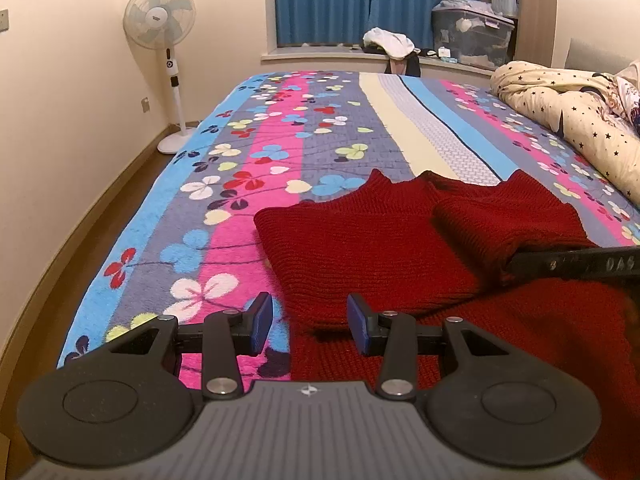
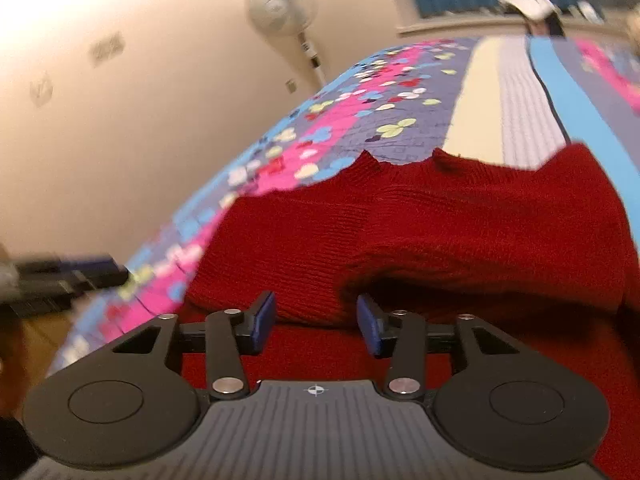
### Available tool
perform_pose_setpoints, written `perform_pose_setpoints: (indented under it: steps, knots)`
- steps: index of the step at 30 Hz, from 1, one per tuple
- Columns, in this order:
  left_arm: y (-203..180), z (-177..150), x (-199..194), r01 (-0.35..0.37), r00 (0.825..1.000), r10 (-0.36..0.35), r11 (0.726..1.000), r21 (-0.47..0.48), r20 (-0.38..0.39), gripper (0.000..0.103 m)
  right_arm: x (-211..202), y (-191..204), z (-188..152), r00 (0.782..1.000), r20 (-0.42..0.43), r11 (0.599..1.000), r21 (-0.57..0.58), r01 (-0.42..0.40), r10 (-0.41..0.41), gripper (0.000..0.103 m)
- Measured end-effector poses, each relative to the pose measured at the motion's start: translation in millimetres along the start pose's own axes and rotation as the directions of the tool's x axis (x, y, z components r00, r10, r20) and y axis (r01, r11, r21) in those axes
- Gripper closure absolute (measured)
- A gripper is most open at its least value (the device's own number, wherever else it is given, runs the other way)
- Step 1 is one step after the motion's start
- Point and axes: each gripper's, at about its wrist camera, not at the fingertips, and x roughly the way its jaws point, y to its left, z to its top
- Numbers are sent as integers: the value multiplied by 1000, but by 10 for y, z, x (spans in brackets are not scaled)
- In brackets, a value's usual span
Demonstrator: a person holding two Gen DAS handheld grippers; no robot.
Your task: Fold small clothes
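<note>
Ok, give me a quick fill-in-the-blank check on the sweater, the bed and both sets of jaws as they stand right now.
1. The knitted sweater is ____ in colour.
2. It lies on a floral bedspread, with a standing ____ by the wall.
3. The left gripper has its jaws ____, nothing pressed between them.
4. The right gripper grips ____.

Missing words: red; fan; open; nothing

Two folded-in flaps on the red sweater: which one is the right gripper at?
The right-hand flap, by the star-print quilt. The right gripper, jaws open and empty, sits at that flap's raised edge; the left-hand flap lies flat before the left gripper.
</note>
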Motion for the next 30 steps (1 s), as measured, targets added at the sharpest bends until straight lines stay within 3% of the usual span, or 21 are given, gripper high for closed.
perform_pose_setpoints:
  steps: [4, 9, 11, 15, 16, 20, 22, 23, 24, 25, 27, 30]
  knots:
    - [-30, 6, -18, 6, 1000, -6, 1000, 2, 6, 57, 51, -125, -11, 998, 47, 985, 170, 36, -44, 47]
    - [-34, -7, -21, -3, 1000, 3, 1000, 18, 7, 57, 70, -586, -31, 982, 76, 889, 443, 121, -171, 47]
    - [-22, -8, -19, -5, 1000, 5, 1000, 14, 6, 57, 58, -656, -10, 972, 94, 882, 447, 152, -215, 51]
    - [-5, -9, -1, -11, 1000, 11, 1000, 17, 3, 57, 64, -634, 8, 955, 131, 886, 424, 188, -265, 78]
    - [-7, -10, 2, -13, 1000, 13, 1000, 19, 1, 57, 66, -609, 10, 949, 143, 890, 409, 203, -282, 85]
    - [1, -7, 13, -18, 1000, 18, 1000, 14, 3, 57, 36, -430, 91, 907, 244, 917, 299, 266, -343, 91]
    - [14, -1, 29, -23, 1000, 23, 1000, 5, 5, 57, 30, -165, 182, 883, 343, 947, 126, 294, -320, 91]
    - [17, -1, 36, -25, 1000, 25, 1000, 1, 3, 57, 46, 52, 210, 878, 405, 958, -22, 286, -253, 91]
    - [20, -3, 47, -29, 1000, 29, 1000, -3, 0, 57, 69, 212, 217, 884, 431, 957, -134, 259, -179, 91]
    - [28, -7, 55, -34, 999, 34, 999, -5, -5, 57, 116, 371, 203, 907, 415, 950, -250, 189, -71, 91]
    - [40, -19, 70, -42, 999, 42, 999, -4, -14, 57, 250, 524, 160, 953, 296, 935, -351, 53, 58, 88]
    - [66, -28, 88, -52, 998, 52, 999, -2, -24, 57, 446, 594, 28, 984, 166, 916, -401, 7, 65, 82]
